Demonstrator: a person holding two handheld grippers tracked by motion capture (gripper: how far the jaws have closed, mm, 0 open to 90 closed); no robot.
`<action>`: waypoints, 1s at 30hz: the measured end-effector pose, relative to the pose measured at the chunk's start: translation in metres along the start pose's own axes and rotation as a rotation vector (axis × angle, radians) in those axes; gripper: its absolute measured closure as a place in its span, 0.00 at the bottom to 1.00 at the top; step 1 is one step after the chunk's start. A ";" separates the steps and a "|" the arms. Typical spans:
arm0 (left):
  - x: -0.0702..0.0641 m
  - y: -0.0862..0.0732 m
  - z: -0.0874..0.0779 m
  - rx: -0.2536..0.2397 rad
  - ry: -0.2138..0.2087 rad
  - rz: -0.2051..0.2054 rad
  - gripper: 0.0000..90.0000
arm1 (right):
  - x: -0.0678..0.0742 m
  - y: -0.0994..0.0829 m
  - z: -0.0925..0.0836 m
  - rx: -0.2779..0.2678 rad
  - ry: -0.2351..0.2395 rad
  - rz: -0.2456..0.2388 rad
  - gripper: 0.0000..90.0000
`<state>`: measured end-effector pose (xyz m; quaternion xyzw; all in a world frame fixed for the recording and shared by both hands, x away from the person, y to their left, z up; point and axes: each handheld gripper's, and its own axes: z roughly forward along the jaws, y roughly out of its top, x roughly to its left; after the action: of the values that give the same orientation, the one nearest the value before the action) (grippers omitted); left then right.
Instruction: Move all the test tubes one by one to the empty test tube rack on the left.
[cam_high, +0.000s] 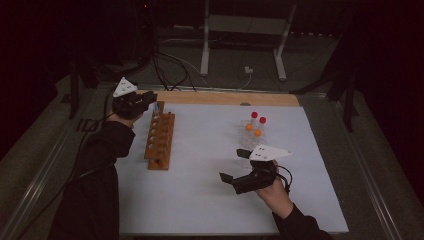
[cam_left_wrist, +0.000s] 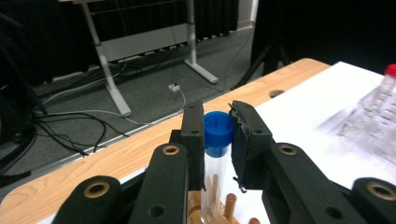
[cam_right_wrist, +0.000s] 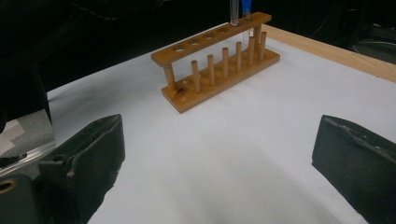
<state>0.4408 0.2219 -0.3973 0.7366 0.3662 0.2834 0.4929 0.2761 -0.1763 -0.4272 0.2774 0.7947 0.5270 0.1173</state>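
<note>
Now L gripper (cam_left_wrist: 218, 140) clamps blue-capped tube (cam_left_wrist: 217, 140) over rack (cam_high: 160, 141); R gripper (cam_right_wrist: 217, 154) wide open.

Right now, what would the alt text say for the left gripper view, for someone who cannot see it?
Two black jaws of the left gripper clamp a clear test tube with a blue cap, held upright above a wooden rack. Behind lie the table's wooden edge, a white sheet and a dark floor with cables.
</note>
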 end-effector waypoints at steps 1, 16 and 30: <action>0.001 -0.003 0.002 0.003 0.001 -0.010 0.86 | 0.000 0.000 0.000 0.001 0.001 0.000 0.03; 0.001 -0.032 0.016 0.059 -0.002 -0.042 0.86 | 0.000 0.000 0.000 -0.002 0.004 0.002 0.03; -0.001 -0.048 0.021 0.077 0.007 -0.057 0.86 | 0.002 -0.001 -0.001 -0.003 0.013 -0.001 0.03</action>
<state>0.4439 0.2218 -0.4496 0.7432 0.3994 0.2573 0.4711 0.2742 -0.1760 -0.4273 0.2733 0.7949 0.5299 0.1126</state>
